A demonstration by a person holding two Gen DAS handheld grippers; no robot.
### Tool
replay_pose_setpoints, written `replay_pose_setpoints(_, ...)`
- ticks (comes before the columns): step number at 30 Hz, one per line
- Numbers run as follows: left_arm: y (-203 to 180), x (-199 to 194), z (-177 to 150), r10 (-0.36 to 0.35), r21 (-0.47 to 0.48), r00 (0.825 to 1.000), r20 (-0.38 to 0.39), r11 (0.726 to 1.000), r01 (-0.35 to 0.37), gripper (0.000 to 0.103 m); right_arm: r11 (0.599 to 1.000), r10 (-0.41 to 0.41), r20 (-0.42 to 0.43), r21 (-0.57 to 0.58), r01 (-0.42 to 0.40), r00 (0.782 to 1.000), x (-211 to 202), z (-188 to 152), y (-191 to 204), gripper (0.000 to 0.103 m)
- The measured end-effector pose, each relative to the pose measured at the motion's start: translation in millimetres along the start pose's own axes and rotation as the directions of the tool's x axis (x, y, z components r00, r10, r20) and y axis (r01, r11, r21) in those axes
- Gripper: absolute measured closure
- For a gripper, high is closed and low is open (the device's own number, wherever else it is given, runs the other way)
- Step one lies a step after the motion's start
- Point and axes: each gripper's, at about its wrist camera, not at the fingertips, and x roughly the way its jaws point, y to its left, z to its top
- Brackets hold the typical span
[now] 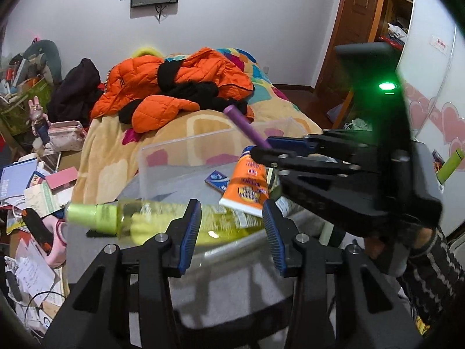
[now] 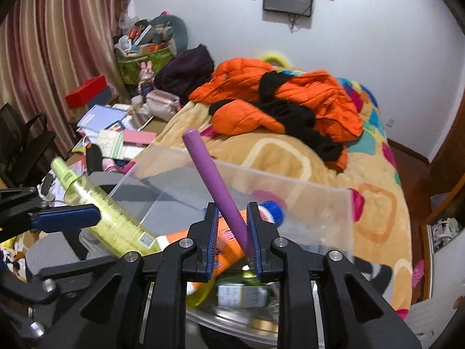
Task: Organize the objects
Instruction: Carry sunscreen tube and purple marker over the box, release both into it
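Observation:
A clear plastic bin (image 1: 174, 157) (image 2: 319, 203) stands on a small round table. My left gripper (image 1: 232, 232) grips a yellow-green spray bottle (image 1: 139, 221) lying crosswise between its blue pads; the bottle (image 2: 96, 203) also shows in the right wrist view, tilted over the bin's left edge. My right gripper (image 2: 232, 232) (image 1: 261, 148) is shut on a purple cylinder (image 2: 215, 180) (image 1: 244, 125) that points up and back over the bin. An orange tube (image 1: 250, 186) (image 2: 229, 250) lies in the bin.
A bed (image 2: 348, 174) with an orange jacket (image 1: 174, 81) lies behind the table. A cluttered desk with books and a pink case (image 1: 64, 133) stands to the left. A white cabinet (image 1: 436, 87) is on the right. A small blue packet (image 1: 218, 179) lies in the bin.

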Motion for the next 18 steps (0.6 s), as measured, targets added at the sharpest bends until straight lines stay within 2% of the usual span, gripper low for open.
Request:
replay_pose_setpoints(7, -4.0, -7.9, -22.3, 0.023, 0.028, 1.000, -0.008, 0.999, -0.023, 0.056, 1.000, 0.023, -0.051, -0.017, -0.023, 0.998, 13.0, -8.5, 13.5, 0.077)
replay_pose_setpoints(9, -3.1, -6.0, -27.1, 0.016, 0.021, 1.000, -0.021, 1.000, -0.016, 0.056, 0.998, 0.055, -0.085, -0.009, -0.056, 0.995, 17.2, -11.1, 14.9, 0.074)
replay_pose_setpoints(11, -2.1, -4.6, -30.9, 0.009, 0.013, 0.999, -0.032, 1.000, -0.009, 0.056, 0.997, 0.078, -0.117, 0.008, -0.077, 0.990, 21.8, -12.8, 12.7, 0.060)
replay_pose_setpoints(13, -2.2, -3.7, -34.0, 0.005, 0.005, 0.999, -0.040, 1.000, -0.005, 0.056, 0.997, 0.080, -0.119, 0.019, -0.078, 0.990, 21.5, -15.9, 10.2, 0.055)
replay_pose_setpoints(18, -4.3, -0.5, -39.9, -0.016, -0.009, 0.998, -0.060, 1.000, 0.015, 0.056, 0.996, 0.084, -0.090, 0.039, -0.081, 0.992, 1.0, -24.8, 2.4, 0.054)
